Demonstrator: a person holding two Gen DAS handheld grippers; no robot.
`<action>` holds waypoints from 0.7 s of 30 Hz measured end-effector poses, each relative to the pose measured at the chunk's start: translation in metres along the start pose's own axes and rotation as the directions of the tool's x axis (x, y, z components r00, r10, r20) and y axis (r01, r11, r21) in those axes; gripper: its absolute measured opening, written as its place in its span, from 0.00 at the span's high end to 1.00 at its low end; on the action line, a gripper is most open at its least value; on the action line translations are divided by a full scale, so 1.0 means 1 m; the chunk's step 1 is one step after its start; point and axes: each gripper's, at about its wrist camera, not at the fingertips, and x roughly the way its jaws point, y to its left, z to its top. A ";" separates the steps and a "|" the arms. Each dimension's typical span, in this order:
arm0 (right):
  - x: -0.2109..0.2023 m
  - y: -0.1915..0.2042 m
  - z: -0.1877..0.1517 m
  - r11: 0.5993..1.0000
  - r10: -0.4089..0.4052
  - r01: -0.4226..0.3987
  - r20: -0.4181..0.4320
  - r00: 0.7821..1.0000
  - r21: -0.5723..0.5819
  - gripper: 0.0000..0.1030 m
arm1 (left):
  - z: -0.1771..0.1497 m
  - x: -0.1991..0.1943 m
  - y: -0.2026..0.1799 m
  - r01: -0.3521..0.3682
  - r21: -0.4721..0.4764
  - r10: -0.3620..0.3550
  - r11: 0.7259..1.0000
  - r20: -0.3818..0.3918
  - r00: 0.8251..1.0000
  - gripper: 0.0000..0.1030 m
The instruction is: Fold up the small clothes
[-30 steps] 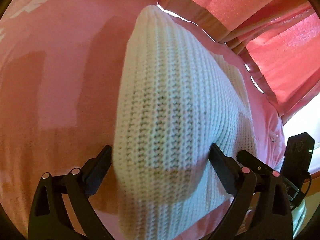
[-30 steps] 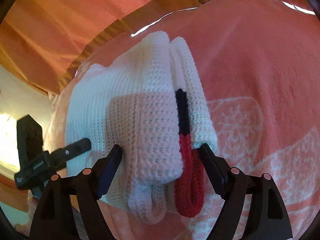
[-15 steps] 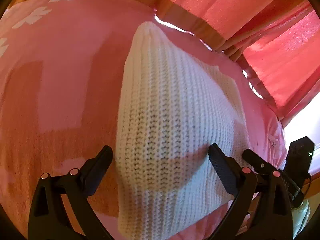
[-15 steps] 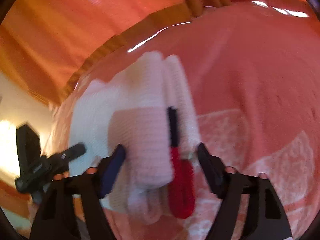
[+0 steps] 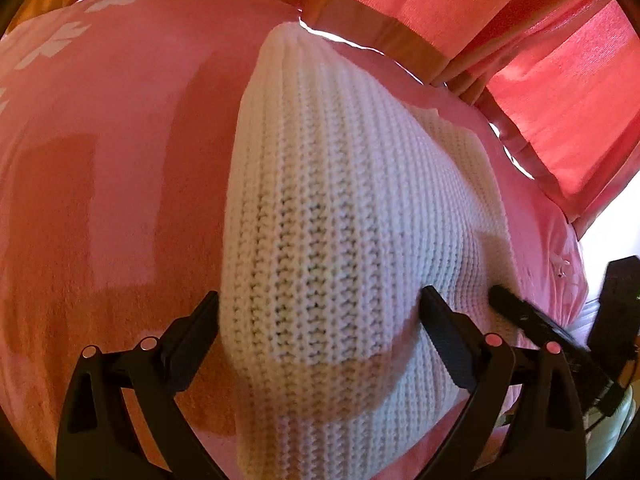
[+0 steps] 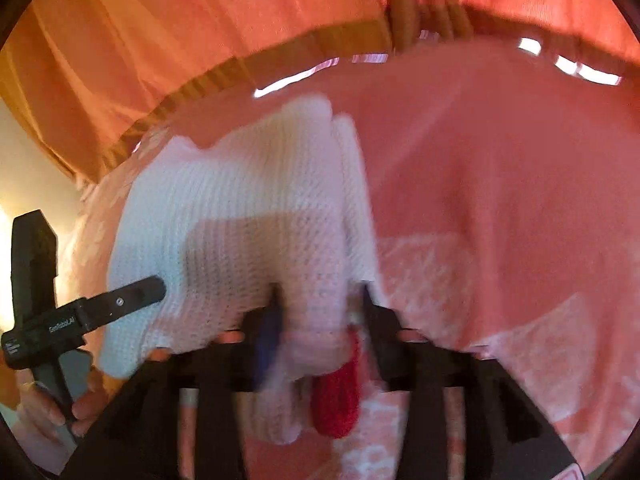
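A white knitted sweater point(image 5: 332, 208) lies folded on a pink bedspread point(image 5: 100, 140). My left gripper point(image 5: 320, 312) is open, its fingers on either side of the sweater's near fold without pinching it. In the right wrist view the sweater point(image 6: 240, 216) shows a folded sleeve with a red cuff point(image 6: 336, 396). My right gripper point(image 6: 320, 300) has closed in on that sleeve end; the frame is blurred, and the jaws press the knit between them. The other gripper's finger shows in each view.
Pink-red curtains point(image 5: 520, 40) hang behind the bed past a wooden rail point(image 6: 240, 76). The bedspread point(image 6: 500, 200) has a white pattern on it. A hand point(image 6: 44, 416) holds the left gripper point(image 6: 80, 316) at the bed's edge.
My right gripper has narrowed from wide open to gripping the sleeve end and has moved forward, with blur. My left gripper stays open around the sweater with little movement.
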 end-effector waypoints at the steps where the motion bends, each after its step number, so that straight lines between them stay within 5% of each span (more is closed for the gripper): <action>1: -0.003 -0.001 0.000 1.000 -0.029 0.029 0.018 0.999 0.005 0.25 | 0.001 -0.001 0.001 0.002 -0.006 -0.002 1.000 0.003 1.000 0.09; 3: -0.001 -0.008 -0.001 0.999 -0.022 0.022 0.005 1.000 0.033 0.23 | 0.001 -0.002 0.003 0.006 -0.016 -0.006 1.000 0.006 1.000 0.08; 10: 0.040 -0.029 -0.006 0.943 0.230 -0.195 -0.103 0.968 0.269 0.22 | 0.002 0.007 0.008 0.025 -0.031 -0.026 0.999 -0.002 1.000 0.04; 13: 0.044 -0.025 -0.006 0.943 0.229 -0.195 -0.100 0.968 0.271 0.22 | 0.004 0.008 0.007 0.031 -0.036 -0.031 0.999 -0.001 1.000 0.04; 15: 0.045 -0.020 -0.006 0.940 0.233 -0.199 -0.094 0.968 0.276 0.40 | 0.004 0.008 0.007 0.041 -0.035 -0.041 0.999 -0.005 0.999 0.04; 18: 0.048 -0.012 -0.004 0.918 0.293 -0.258 -0.078 0.953 0.301 0.61 | 0.008 0.008 0.001 0.067 -0.015 -0.068 0.998 -0.020 0.998 0.20; 21: 0.036 0.002 0.001 0.938 0.263 -0.243 -0.051 0.963 0.246 0.66 | 0.010 -0.001 -0.007 0.065 0.031 -0.064 0.997 -0.015 0.998 0.43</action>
